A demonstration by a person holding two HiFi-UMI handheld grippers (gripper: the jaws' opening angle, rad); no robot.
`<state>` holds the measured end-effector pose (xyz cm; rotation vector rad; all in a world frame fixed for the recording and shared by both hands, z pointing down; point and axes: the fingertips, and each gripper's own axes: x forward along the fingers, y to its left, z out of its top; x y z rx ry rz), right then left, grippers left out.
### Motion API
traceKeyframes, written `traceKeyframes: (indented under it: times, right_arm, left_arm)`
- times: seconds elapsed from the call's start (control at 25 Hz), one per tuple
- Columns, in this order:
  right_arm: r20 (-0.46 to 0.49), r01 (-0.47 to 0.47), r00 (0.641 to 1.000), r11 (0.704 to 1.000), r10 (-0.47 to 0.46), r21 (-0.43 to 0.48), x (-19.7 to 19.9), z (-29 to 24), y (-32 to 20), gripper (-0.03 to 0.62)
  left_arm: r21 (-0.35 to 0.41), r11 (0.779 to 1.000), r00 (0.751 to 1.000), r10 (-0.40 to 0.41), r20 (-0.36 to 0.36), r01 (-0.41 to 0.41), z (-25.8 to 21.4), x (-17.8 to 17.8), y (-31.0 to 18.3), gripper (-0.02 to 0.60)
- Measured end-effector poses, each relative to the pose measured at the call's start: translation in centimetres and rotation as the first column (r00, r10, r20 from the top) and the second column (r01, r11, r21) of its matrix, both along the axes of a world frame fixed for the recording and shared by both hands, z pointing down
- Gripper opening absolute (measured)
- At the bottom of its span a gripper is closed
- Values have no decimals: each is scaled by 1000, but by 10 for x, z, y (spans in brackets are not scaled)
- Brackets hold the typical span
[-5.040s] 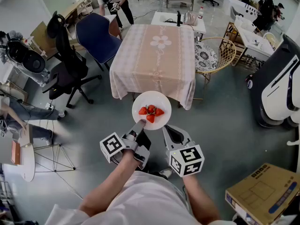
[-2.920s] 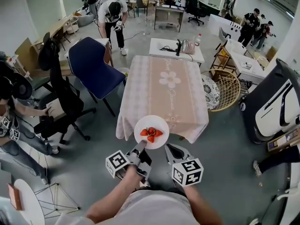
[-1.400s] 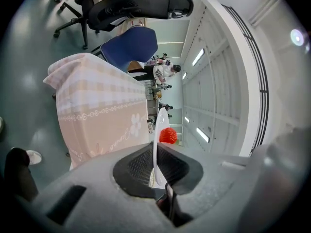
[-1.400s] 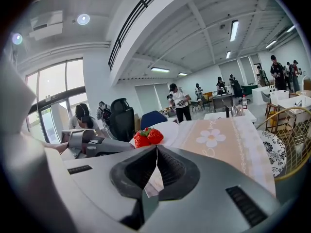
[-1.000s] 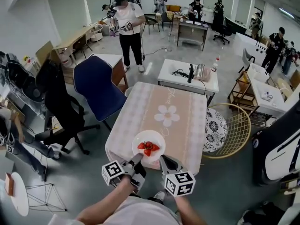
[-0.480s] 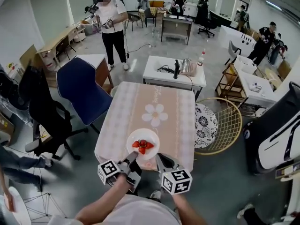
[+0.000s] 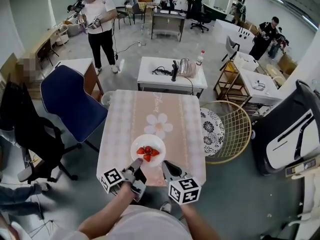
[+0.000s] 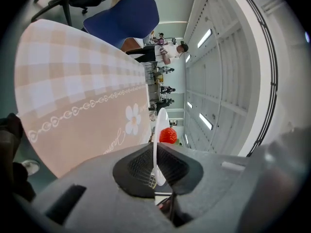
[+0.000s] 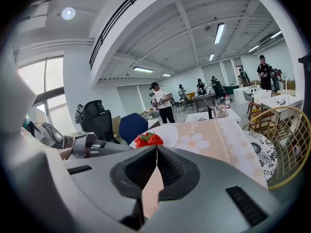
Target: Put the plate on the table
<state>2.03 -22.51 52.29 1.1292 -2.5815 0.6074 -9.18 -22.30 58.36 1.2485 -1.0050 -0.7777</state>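
Grips plate rim in clamped left gripper jaws; right gripper jaws pressed together, empty. Now over table near edge, no longer over floor; lowering probably next.

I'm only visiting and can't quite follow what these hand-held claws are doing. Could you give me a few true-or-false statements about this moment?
1. The plate carries strawberries. True.
2. The left gripper is clamped on the plate's rim. True.
3. The plate already lies on the tablecloth. False: the left gripper holds it just above the near end of the tablecloth.
4. The right gripper has its jaws spread wide. False: the right gripper has its jaws together with nothing between them.
5. The tablecloth is plain blue. False: it is pink checked with a white flower.
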Motion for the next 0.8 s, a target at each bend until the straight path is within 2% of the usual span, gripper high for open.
traceKeyframes:
  times: [0.32, 0.64, 0.8]
  right_arm:
    - [-40, -73, 997, 997, 72, -32, -25, 13, -21, 6]
    - [-72, -170, 984, 983, 165, -71, -35, 31, -33, 5]
    - [-85, -196, 978, 977, 189, -84, -39, 36, -34, 6]
  left_arm:
    - [-25, 996, 995, 92, 35, -91, 25, -30, -24, 14]
    - [-44, 978, 976, 207, 66, -205, 58, -40, -48, 14]
    - [-68, 972, 971, 230, 58, -226, 76, -44, -61, 14]
